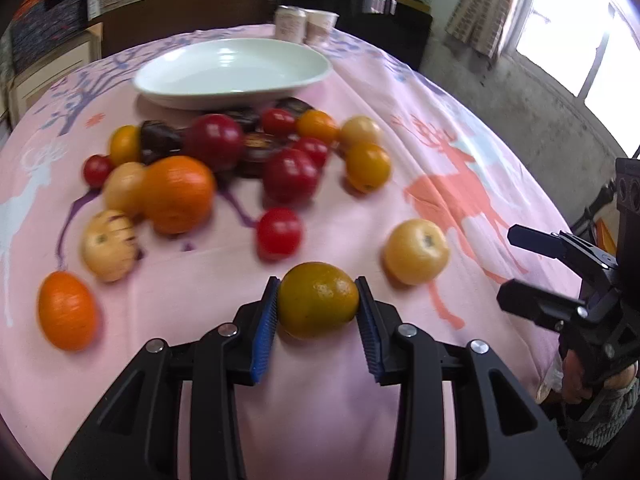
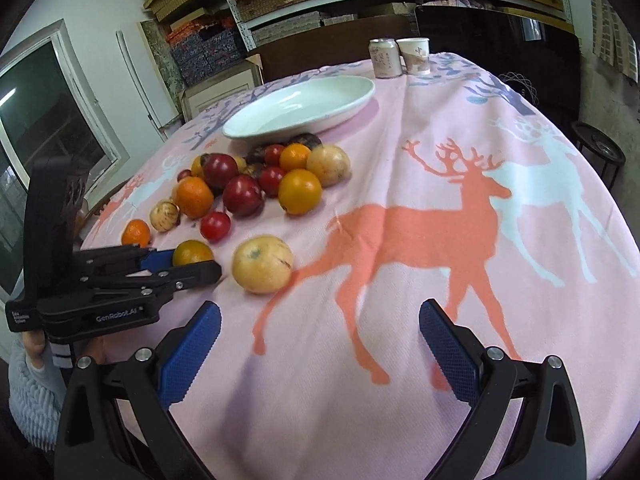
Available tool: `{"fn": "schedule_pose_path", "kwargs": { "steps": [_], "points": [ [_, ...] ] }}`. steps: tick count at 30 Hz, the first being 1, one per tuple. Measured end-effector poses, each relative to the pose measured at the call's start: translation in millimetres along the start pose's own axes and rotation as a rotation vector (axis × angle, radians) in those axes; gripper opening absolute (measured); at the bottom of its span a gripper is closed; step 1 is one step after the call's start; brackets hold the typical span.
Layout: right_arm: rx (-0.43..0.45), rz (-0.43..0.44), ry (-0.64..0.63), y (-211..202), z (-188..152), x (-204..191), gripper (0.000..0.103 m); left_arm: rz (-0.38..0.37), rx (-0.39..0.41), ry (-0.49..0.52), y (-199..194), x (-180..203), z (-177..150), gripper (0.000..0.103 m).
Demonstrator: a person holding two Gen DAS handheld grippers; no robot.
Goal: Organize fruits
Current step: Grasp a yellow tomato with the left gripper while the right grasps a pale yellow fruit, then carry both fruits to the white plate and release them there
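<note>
My left gripper [image 1: 318, 304] is shut on a greenish-orange citrus fruit [image 1: 316, 288], both blue pads pressing its sides just above the pink cloth. The right wrist view shows the same citrus [image 2: 191, 249] in the left gripper [image 2: 192, 262] at the left. A round yellow fruit [image 1: 416, 250] lies just right of it. Several red, orange, yellow and dark fruits [image 1: 224, 160] lie heaped in front of an empty white plate [image 1: 232, 98]. My right gripper [image 2: 320, 344] hangs open over the deer-printed cloth, with nothing between its fingers.
A drink can [image 2: 385, 58] and a paper cup [image 2: 416, 56] stand at the table's far edge behind the plate [image 2: 280, 130]. A lone tangerine [image 1: 66, 310] lies at the near left. Shelves with boxes fill the back wall. The pink cloth [image 2: 440, 160] covers the round table.
</note>
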State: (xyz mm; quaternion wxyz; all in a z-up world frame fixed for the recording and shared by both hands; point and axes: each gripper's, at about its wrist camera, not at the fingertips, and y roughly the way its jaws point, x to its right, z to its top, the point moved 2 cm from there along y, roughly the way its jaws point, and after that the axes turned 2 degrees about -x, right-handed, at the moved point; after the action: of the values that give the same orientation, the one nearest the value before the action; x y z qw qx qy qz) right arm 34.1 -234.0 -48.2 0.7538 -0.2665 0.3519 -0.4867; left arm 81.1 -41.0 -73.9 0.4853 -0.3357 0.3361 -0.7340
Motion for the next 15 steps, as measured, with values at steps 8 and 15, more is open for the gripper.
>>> {"fn": "schedule_pose_path", "kwargs": {
  "steps": [8, 15],
  "points": [
    [-0.064, -0.082, -0.172, 41.3, 21.9, -45.0, 0.077, 0.082, 0.047, -0.116, -38.0, -59.9, -13.5, 0.037],
    [-0.11, -0.065, -0.165, 57.3, 18.7, -45.2, 0.043, 0.06, 0.05, -0.131, -38.1, -72.2, -14.7, 0.037]
  ]
}}
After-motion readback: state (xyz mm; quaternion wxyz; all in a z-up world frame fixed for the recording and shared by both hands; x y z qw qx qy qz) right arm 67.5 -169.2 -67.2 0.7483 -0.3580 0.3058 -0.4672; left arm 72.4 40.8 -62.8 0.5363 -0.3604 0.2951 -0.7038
